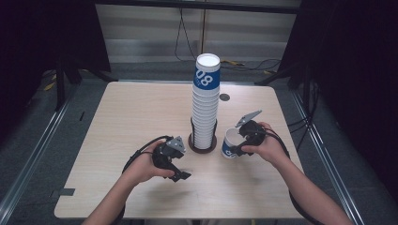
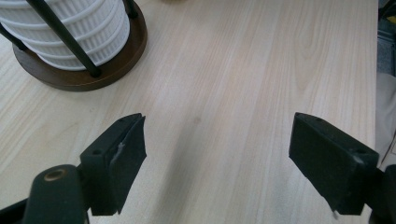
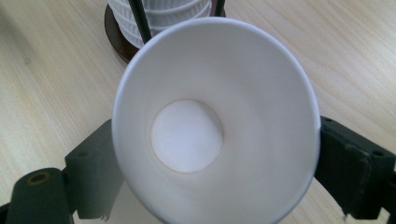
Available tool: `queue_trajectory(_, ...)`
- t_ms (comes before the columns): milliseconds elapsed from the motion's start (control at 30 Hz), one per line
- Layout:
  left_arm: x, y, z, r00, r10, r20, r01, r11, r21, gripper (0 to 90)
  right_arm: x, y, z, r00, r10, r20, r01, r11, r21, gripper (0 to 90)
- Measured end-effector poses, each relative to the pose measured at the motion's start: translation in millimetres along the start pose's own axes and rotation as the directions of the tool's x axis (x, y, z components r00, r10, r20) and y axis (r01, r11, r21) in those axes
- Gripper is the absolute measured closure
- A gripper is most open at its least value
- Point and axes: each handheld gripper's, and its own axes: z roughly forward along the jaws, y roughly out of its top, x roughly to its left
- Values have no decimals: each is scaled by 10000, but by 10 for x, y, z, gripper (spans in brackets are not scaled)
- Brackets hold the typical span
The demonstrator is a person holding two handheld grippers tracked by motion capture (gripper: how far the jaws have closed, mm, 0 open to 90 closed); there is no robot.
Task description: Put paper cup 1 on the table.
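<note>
The right gripper holds a single cup between its jaws just right of the stack at mid-bench, probably for stacking, while the left gripper waits wide open near the front edge.

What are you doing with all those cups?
A person sits at a wooden table with tongs in each hand. The right tongs are squeezing one white paper cup from both sides; its inside is empty. The left tongs are open over bare table, holding nothing. Between them stands a tall stack of cups in a round brown holder with black rods. The held cup is just right of the stack.
</note>
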Motion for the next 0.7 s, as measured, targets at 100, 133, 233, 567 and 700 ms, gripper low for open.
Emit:
queue_trajectory(100, -3, 2, 2, 10000, 10, 20, -10, 10000, -4, 186, -1, -12, 12, 10000, 3, -43, -3, 9999, -163, 116)
queue_trajectory(133, -2, 6, 5, 10000, 72, 27, -72, 10000, -11, 186, -2, -18, 19, 10000, 12, -24, -13, 9998, -204, 117)
queue_trajectory(233, -5, 14, 11, 10000, 49, 12, -49, 10000, -15, 186, 7, -52, 60, 10000, 28, -75, -30, 9999, -167, 121)
queue_trajectory(567, 2, 10, 17, 10000, -36, 15, 36, 10000, -31, 187, -20, -140, 95, 10000, 20, -50, -22, 9992, -398, 121)
queue_trajectory(700, 11, 10, 21, 10000, 3, 31, -3, 10000, 42, 187, -19, -183, 75, 9999, 66, -122, -72, 9985, -534, 121)
